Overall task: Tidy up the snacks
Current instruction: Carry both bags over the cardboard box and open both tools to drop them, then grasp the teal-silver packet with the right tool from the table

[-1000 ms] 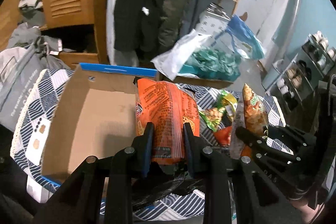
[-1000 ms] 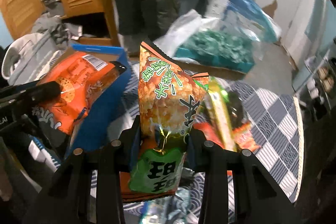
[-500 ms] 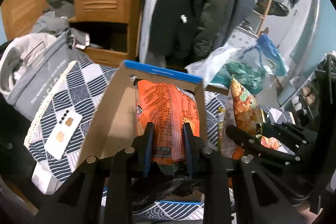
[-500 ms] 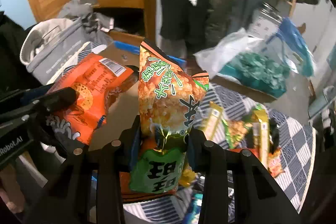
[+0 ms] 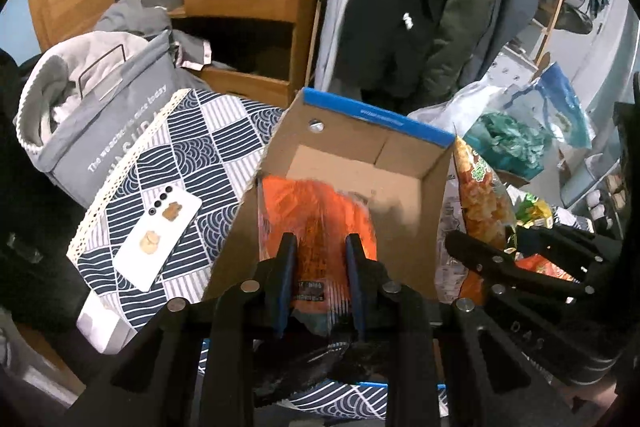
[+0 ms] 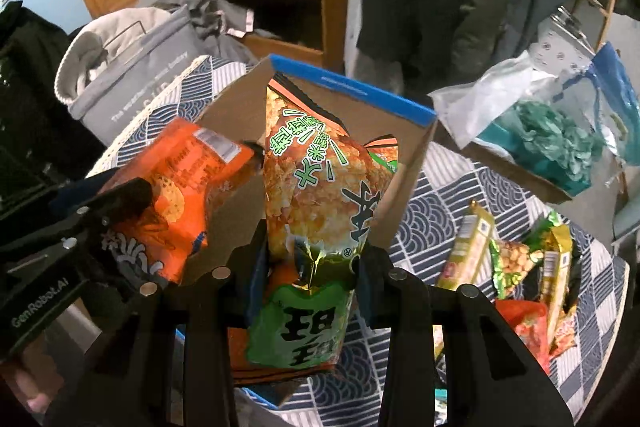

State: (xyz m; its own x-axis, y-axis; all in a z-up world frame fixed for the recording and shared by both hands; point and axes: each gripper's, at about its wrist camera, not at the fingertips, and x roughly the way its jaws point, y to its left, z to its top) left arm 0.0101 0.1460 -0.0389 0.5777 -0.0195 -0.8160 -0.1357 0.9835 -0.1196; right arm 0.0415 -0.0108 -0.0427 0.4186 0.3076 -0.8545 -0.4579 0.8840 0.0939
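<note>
The left gripper (image 5: 320,269) had its fingers closing on the orange snack bag (image 5: 316,215), held over the open cardboard box (image 5: 400,163). The right gripper's (image 6: 312,267) fingers pinched the green-and-orange rice-cracker bag (image 6: 320,195) above the box's right wall — loose snacks (image 6: 520,267) lay toward the desk's (image 6: 440,211) right edge.

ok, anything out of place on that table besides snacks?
Yes: a white phone lies face down on the patterned cloth, left of the cardboard box, with stickers on its back. It is not a snack. The loose snack packets lie in an untidy heap on the right.
</note>
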